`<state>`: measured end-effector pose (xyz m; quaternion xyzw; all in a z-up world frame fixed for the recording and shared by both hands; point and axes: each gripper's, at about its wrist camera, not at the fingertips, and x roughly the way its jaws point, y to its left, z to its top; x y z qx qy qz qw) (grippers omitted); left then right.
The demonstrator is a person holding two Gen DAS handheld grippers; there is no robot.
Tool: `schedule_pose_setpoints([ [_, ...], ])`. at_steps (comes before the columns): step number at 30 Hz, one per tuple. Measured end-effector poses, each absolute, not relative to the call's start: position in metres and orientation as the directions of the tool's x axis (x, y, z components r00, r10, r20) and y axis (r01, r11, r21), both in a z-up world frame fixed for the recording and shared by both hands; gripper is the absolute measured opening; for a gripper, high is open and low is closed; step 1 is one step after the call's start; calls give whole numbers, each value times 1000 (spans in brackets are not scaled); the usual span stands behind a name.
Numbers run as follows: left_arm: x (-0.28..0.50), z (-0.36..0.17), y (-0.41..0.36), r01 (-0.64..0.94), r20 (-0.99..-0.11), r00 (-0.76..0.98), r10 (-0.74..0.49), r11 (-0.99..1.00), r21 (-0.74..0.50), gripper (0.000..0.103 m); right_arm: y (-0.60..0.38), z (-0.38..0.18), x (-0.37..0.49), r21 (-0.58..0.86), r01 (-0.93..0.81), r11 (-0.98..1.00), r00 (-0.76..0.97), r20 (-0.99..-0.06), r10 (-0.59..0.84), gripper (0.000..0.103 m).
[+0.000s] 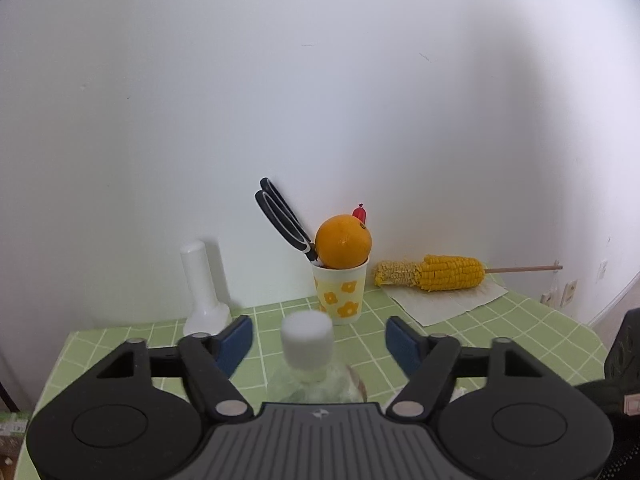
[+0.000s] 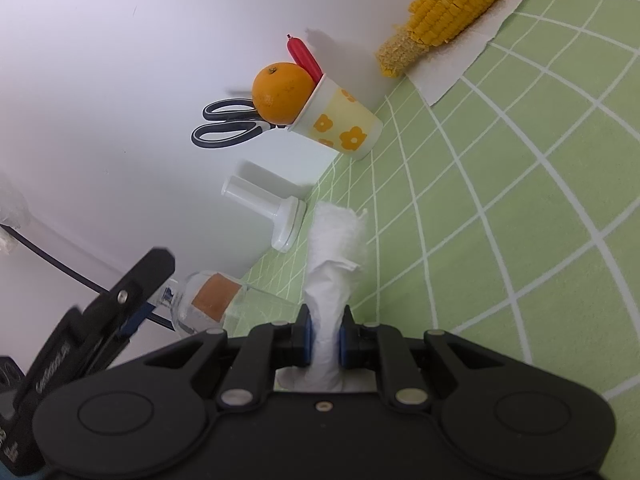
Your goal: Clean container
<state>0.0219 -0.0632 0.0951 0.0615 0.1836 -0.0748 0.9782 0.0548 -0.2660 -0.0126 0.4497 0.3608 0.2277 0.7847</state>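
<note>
Between left tongs, released: clear bottle, white cap, brown label | right tongs clenching paper towel

The left wrist view looked nearly level along its fingers across the green gridded table toward the white wall, close above the tabletop. The right wrist view was rolled, so the table ran up its right side and the wall its left. Both took in the flowered cup, the orange, the scissors and the corn cob.
</note>
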Motion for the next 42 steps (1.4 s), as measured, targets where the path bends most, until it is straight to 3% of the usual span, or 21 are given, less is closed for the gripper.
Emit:
schedule_pose_setpoints([
  [11,27,93,-61,151,-401,911,-99,983,101,46,-269,-17,56,906,-12,423,640,-318,699,14],
  [13,27,93,-61,154,-412,906,-99,983,102,33,-270,-20,56,919,3,394,642,-304,704,14],
  [16,25,93,-58,143,-414,906,-94,986,88,28,-273,-23,56,935,25,354,648,-284,706,14],
  [23,25,96,-48,171,-434,890,-143,985,25,27,-272,-26,66,955,49,292,663,-249,706,14],
  [25,26,96,-47,172,-438,886,-149,985,13,27,-271,-25,73,978,50,204,665,-185,723,14],
  [29,27,96,-47,173,-442,884,-150,985,10,27,-267,-26,90,994,39,-103,687,48,725,14],
  [31,26,96,-48,175,-445,883,-151,985,12,27,-263,-22,100,986,20,-163,684,105,721,14],
  [35,27,97,-49,172,-448,882,-148,985,14,27,-245,-19,113,989,35,-142,639,87,765,14],
  [42,26,97,-47,173,-454,878,-153,985,3,27,-235,-22,113,999,48,-7,611,-24,791,13],
])
